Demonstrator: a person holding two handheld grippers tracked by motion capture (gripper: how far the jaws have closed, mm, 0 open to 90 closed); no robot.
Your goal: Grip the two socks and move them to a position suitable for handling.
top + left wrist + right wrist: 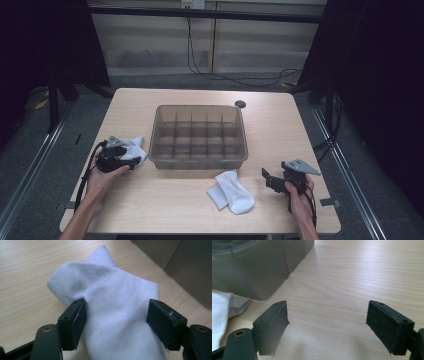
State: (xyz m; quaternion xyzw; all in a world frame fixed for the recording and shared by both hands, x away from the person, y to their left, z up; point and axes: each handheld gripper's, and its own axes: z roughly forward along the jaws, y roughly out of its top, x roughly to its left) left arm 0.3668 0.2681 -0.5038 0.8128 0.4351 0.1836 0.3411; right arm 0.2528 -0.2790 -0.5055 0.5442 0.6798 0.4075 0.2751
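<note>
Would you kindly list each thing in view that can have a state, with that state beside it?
Left hand-held gripper: jaws apart, straddling the left sock, one pad at the cloth.
Right hand-held gripper: open, nothing between the jaws.
Left sock: bunched on the table, beside the bin.
Right sock: folded, lying loose in front of the bin.
Bin: upright, lidless, its divided compartments empty.

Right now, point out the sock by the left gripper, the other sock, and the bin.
Left sock (117,302), left gripper view, on its middle fold.
Other sock (232,192), high view, on its middle.
Bin (200,162), high view, on its near wall.
</note>
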